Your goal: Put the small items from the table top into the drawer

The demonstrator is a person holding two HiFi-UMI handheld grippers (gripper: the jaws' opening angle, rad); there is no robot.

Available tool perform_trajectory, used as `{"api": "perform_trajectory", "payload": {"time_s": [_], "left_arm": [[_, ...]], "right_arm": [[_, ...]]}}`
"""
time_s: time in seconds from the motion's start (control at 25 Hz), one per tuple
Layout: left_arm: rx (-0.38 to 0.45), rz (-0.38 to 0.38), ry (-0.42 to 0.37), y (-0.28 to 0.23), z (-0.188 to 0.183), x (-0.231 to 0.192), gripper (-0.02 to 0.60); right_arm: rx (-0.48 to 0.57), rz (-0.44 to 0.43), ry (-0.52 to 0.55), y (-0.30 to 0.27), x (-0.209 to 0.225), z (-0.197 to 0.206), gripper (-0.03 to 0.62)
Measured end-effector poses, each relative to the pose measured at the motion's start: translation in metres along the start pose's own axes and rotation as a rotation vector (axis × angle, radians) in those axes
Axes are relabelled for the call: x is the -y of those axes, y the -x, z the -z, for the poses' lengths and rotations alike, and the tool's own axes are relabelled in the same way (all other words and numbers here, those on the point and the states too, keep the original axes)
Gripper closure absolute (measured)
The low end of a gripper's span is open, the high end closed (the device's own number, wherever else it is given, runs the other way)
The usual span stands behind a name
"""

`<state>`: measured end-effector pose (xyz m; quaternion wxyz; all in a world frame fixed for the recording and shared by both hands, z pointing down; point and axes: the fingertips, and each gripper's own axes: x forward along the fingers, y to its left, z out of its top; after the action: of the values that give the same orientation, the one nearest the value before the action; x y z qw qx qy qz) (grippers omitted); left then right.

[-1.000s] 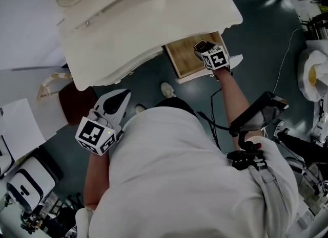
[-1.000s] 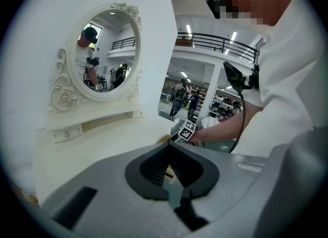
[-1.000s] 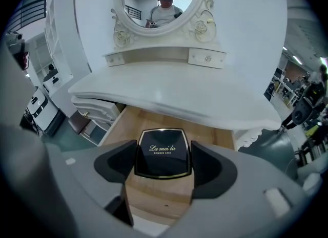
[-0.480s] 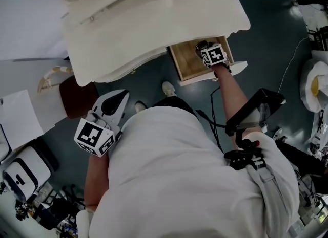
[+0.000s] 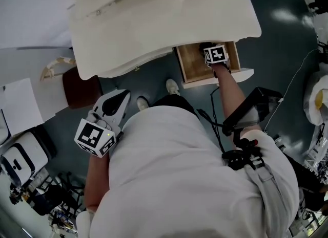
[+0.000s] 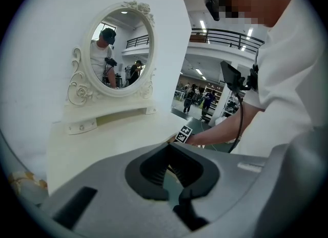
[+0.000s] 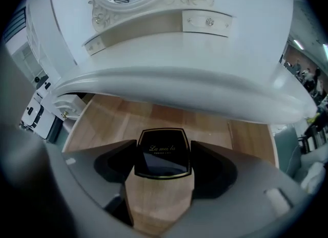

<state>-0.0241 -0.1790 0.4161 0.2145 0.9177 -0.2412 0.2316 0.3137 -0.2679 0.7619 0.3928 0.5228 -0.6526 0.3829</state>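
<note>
Right gripper (image 5: pixel 206 46) at one o'clock clamps the black compact (image 7: pixel 163 156) over the open drawer (image 5: pixel 192 64), release not yet made, while the left gripper (image 5: pixel 117 100) at eight o'clock hangs nearly closed on nothing, and the table top (image 5: pixel 154 22) shows no other small items.

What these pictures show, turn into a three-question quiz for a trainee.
1. Multiple choice: what does the right gripper hold between its jaws? A) a black compact B) a brush C) nothing
2. True or false: the drawer under the table top is pushed shut.
3. Fill in: the left gripper, held away from the drawer, carries ____.

Key: 1 A; 2 false, it stands open with its wooden floor showing; 3 nothing.
</note>
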Motion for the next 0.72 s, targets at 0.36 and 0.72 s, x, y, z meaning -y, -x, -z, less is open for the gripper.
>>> {"api": "perform_trajectory", "payload": {"time_s": [0.36,0.72], "left_arm": [[-0.018,-0.036,0.027,-0.004,0.003,-0.001,0.58],[-0.028,-0.026,0.025,-0.007,0.003,0.001,0.58]], "right_arm": [[0.002,0.015,-0.029,-0.021,0.006,0.004,0.263],[-0.005,0.011,-0.036,-0.026,0.004,0.009,0.26]]}}
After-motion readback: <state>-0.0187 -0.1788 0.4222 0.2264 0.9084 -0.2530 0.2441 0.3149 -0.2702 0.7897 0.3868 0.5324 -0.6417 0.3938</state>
